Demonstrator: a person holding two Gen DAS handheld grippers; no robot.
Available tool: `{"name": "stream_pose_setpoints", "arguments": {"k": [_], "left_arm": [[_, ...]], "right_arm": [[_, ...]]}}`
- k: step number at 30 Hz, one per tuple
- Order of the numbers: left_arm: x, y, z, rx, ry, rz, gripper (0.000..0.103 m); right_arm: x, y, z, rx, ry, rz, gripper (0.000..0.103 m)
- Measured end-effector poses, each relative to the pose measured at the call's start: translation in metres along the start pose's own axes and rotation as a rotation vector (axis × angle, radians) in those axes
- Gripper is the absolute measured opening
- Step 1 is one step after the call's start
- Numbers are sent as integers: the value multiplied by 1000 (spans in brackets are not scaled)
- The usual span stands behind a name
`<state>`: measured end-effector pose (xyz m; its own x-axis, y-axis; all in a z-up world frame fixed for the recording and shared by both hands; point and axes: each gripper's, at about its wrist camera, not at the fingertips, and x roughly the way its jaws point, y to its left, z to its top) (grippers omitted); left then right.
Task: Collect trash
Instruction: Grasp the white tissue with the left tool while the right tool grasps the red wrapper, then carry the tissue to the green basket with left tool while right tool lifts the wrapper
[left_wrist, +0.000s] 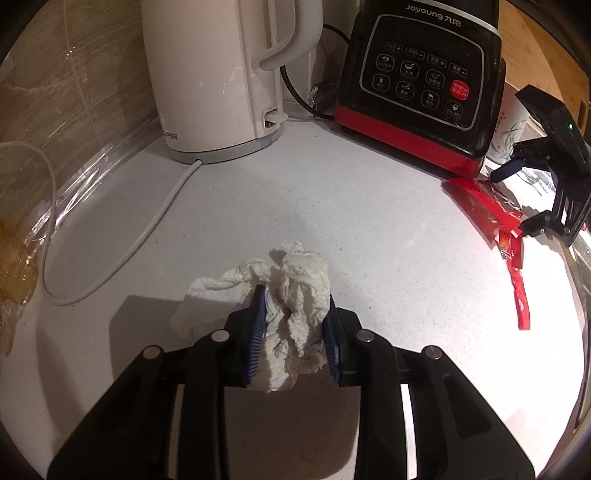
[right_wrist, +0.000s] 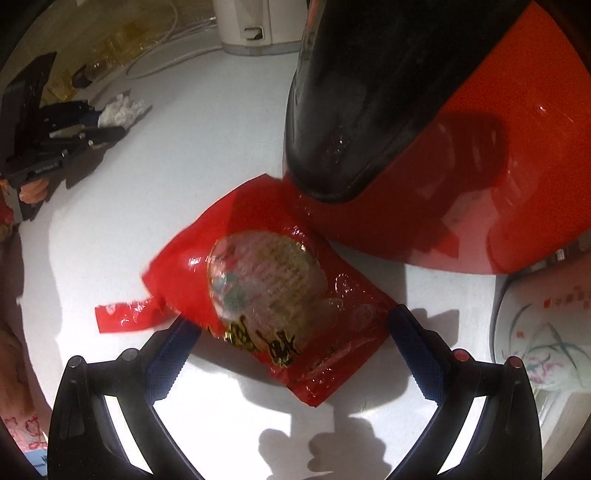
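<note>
Wrapper (right_wrist: 269, 291) first: red, glossy, crinkly film lying on the bench (right_wrist: 221, 155) right against the blender base (right_wrist: 461, 166). It looks light and slippery, so pinch a flat edge. Right tongs (right_wrist: 291, 332) straddle it, wide apart. Left tongs (left_wrist: 293, 325) are clamped on the soft crumpled tissue (left_wrist: 295, 295) (weighs nothing, squashes easily) mid-bench.

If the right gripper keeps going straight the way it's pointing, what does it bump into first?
Most likely the red wrapper. The right gripper points steeply down at the counter with its fingers spread wide on either side of the wrapper, so it would meet that first, then the counter beneath it. Depth is hard to judge.
</note>
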<state>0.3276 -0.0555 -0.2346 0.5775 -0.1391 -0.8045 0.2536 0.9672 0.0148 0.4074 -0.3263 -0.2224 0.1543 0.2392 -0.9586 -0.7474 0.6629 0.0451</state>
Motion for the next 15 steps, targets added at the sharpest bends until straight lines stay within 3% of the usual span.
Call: {"name": "stream_pose_setpoints", "arguments": {"k": [5, 12, 14, 15], "left_arm": [[1, 1, 1, -5, 2, -12, 29], [1, 4, 2, -14, 2, -23, 30], [2, 4, 2, -17, 3, -27, 30], [2, 4, 3, -19, 4, -31, 30]], "right_arm": [[3, 5, 6, -38, 11, -40, 100], [-4, 22, 17, -18, -49, -131, 88], [-7, 23, 17, 19, -77, -145, 78], [-9, 22, 17, 45, -90, -148, 66]]}}
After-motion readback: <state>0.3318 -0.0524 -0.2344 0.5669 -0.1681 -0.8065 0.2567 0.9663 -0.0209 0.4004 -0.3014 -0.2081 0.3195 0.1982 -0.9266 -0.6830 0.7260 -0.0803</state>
